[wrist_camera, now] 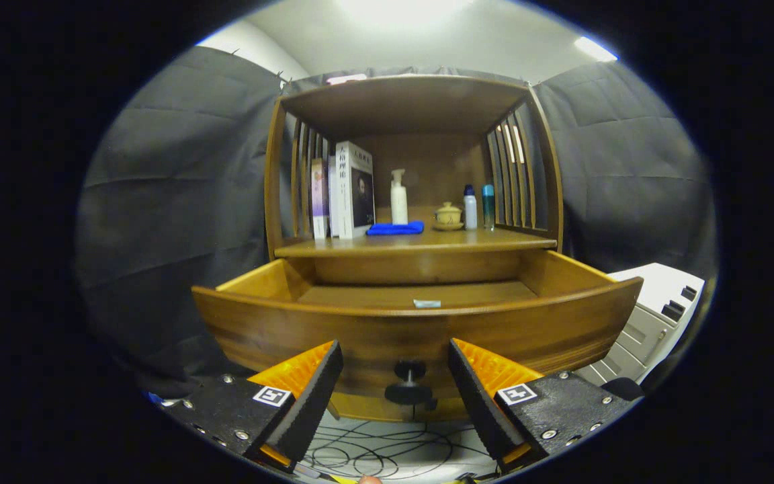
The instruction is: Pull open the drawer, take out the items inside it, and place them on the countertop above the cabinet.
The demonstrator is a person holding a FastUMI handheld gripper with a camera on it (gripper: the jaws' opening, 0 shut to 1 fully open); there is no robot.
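Observation:
The wooden drawer (420, 329) of the cabinet stands pulled out toward me, its curved front just ahead of my fingers. Its dark round knob (409, 381) sits between my fingertips, untouched. My gripper (395, 359) is open, with nothing held. Over the drawer's front edge I see a small pale item (427, 304) lying on the drawer floor; the rest of the inside is partly hidden by the front panel. The countertop (414, 243) above the drawer carries a blue cloth (396, 228), books (350, 191), a white pump bottle (398, 197), a small lidded cup (448, 216) and two slim bottles (479, 207).
A shelf roof (404, 101) and slatted sides (511, 175) close in the countertop space. A white and grey unit (649, 316) stands to the right of the drawer. Loose cables (373, 454) lie on the white floor below my fingers.

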